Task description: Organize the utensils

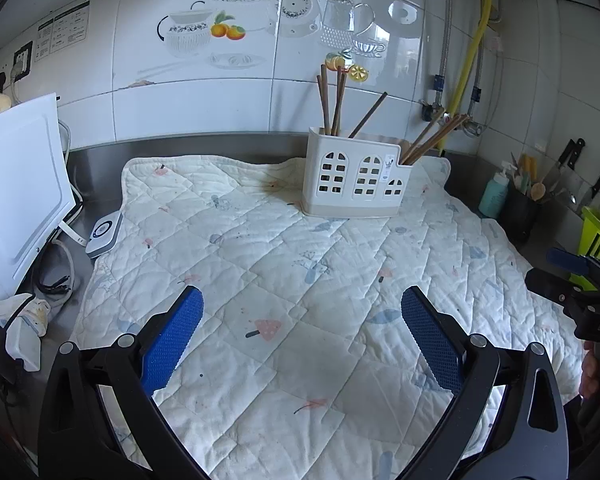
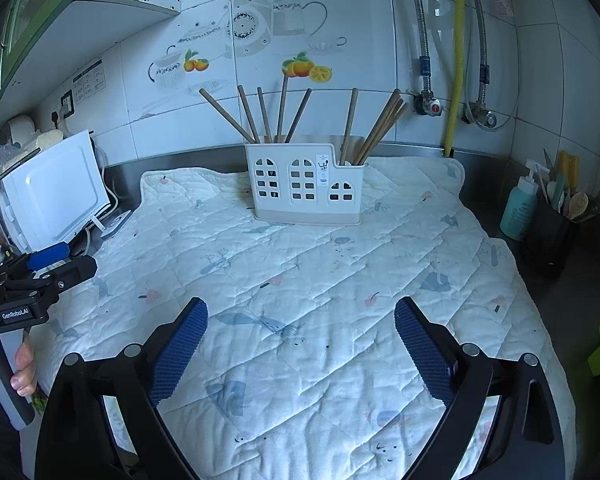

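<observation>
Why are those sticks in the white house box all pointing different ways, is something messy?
A bit messy. In the utensil holder, the chopsticks in the tall left part splay apart at different slants, while the chopsticks in the low right part lean together. Nothing lies spilled on the quilted mat. Both grippers are open and empty.

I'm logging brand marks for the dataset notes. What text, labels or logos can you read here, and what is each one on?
"GenRobot.AI": on the left gripper body, right wrist view.
"DAS": cut off at the frame edge, on the right gripper body, left wrist view.
Wall notice by the socket: printed, too small to read.
Sticker on the utensil holder: too small to read.
Teal pump bottle label: blurred.
</observation>
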### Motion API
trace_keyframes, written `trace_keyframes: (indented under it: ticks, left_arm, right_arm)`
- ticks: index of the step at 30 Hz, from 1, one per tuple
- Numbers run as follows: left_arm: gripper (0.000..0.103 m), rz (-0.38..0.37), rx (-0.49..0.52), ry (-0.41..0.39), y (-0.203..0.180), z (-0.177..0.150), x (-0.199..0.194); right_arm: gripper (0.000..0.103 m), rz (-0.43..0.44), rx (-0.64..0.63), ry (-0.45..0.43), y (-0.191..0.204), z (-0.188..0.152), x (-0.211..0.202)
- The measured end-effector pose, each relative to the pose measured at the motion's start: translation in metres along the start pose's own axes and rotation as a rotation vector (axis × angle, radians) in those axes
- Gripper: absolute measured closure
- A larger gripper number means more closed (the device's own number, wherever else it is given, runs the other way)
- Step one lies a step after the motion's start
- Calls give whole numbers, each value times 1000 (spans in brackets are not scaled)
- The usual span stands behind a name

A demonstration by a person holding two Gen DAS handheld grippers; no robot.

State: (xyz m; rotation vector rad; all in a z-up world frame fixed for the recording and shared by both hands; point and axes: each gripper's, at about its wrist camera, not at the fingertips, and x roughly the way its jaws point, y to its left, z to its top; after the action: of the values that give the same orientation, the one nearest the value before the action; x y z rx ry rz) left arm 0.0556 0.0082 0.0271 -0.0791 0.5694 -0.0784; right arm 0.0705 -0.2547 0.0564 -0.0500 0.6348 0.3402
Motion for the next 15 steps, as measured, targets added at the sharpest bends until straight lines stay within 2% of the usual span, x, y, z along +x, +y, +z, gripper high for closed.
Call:
trace_keyframes:
  ticks: [15]
  left_arm:
    - [5,2,4,18,-2,-3,6]
  right_arm:
    - [7,-15,-3,26,-1,-3,8]
